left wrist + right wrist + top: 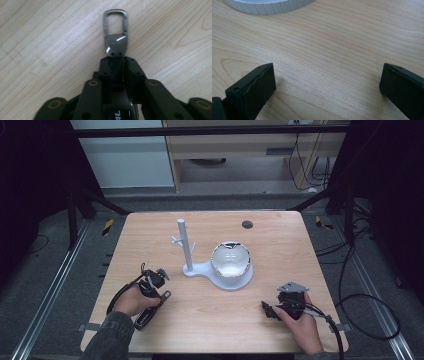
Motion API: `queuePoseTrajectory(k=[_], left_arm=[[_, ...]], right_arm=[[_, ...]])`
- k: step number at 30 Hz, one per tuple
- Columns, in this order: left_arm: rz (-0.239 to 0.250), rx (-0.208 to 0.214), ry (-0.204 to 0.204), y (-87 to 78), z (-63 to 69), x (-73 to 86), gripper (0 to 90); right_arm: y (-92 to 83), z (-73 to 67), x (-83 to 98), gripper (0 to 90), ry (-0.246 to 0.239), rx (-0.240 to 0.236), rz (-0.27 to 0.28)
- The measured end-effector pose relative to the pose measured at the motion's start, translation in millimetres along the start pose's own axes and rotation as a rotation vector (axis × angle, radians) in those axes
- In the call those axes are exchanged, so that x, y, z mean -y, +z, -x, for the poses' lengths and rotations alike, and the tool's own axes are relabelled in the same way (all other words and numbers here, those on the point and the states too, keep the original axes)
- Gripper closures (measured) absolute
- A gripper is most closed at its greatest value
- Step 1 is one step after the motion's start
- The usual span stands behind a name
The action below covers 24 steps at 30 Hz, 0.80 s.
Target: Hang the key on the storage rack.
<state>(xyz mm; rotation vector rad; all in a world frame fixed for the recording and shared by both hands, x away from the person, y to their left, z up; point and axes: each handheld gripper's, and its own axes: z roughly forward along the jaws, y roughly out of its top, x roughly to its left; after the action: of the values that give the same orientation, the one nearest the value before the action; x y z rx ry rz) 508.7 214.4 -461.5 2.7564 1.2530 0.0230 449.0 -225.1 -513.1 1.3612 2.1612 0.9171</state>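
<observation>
Left gripper (117, 62) clenched on dark grey metal key fob (116, 46) with carabiner loop; partial lettering "AL" legible. Right gripper (327, 82) released, jaws wide apart over light wooden table (332, 50).

The wooden table (280, 245) is evenly and softly lit from above, while the surroundings at left and right fall into near black. Shadows on it are faint and short. The high view is low in detail, slightly soft all over, with straight edges bowing a little toward the corners. The white bowl (230, 260) shows bright reflected patches on its far rim (likely ceiling lights). In the left gripper view a sharp white glint sits on the metal clip (115, 37); the nearest black parts are blurred. In the right gripper view the wood grain is crisp, with soft shadows beside the jaws.
</observation>
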Motion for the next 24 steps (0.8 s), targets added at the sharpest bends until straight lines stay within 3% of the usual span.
queuePoseTrajectory(k=[5, 8, 10, 12, 13, 14, 16, 19, 23, 24], left_arm=[[0.04, -0.007, 0.009, -4.1, 1.7, 8.2, 79.9], [0.105, 0.0, 0.01, -11.2, 3.3, 18.8, 80.0], [0.167, -0.001, 0.016, -17.9, 5.5, 29.6, 80.1], [0.27, 0.003, 0.018, -27.0, 9.0, 45.9, 80.1], [0.393, 0.022, -0.003, -34.7, 10.6, 65.5, 80.2], [0.393, 0.022, -0.003, -34.7, 10.6, 65.5, 80.3], [0.488, 0.029, -0.033, -39.4, 10.9, 82.5, 80.4], [0.581, 0.031, -0.065, -44.3, 10.8, 98.3, 80.4], [0.668, 0.017, -0.053, -56.2, 12.2, 101.6, 80.5], [0.668, 0.017, -0.053, -56.2, 12.2, 101.6, 80.5]], right_arm=[[0.0, 0.0, 0.0, 0.8, 0.0, 0.0, 0.0], [0.0, 0.0, 0.0, 0.8, 0.0, 0.0, 0.0], [0.0, 0.0, 0.0, 0.8, 0.0, 0.0, 0.0], [-0.1, -0.1, 0.3, 0.8, -0.002, -0.001, 0.001], [-0.8, -0.9, 0.9, 0.8, -0.003, -0.004, 0.002], [-0.8, -0.9, 0.9, 0.8, -0.003, -0.004, 0.002], [-1.2, -1.5, 1.3, 0.8, -0.004, -0.004, 0.001], [-1.0, -1.5, 1.3, 0.8, -0.004, -0.002, 0.001], [-1.1, -1.6, 1.3, 0.8, -0.003, -0.002, 0.001], [-1.1, -1.6, 1.3, 0.8, -0.003, -0.002, 0.001]])
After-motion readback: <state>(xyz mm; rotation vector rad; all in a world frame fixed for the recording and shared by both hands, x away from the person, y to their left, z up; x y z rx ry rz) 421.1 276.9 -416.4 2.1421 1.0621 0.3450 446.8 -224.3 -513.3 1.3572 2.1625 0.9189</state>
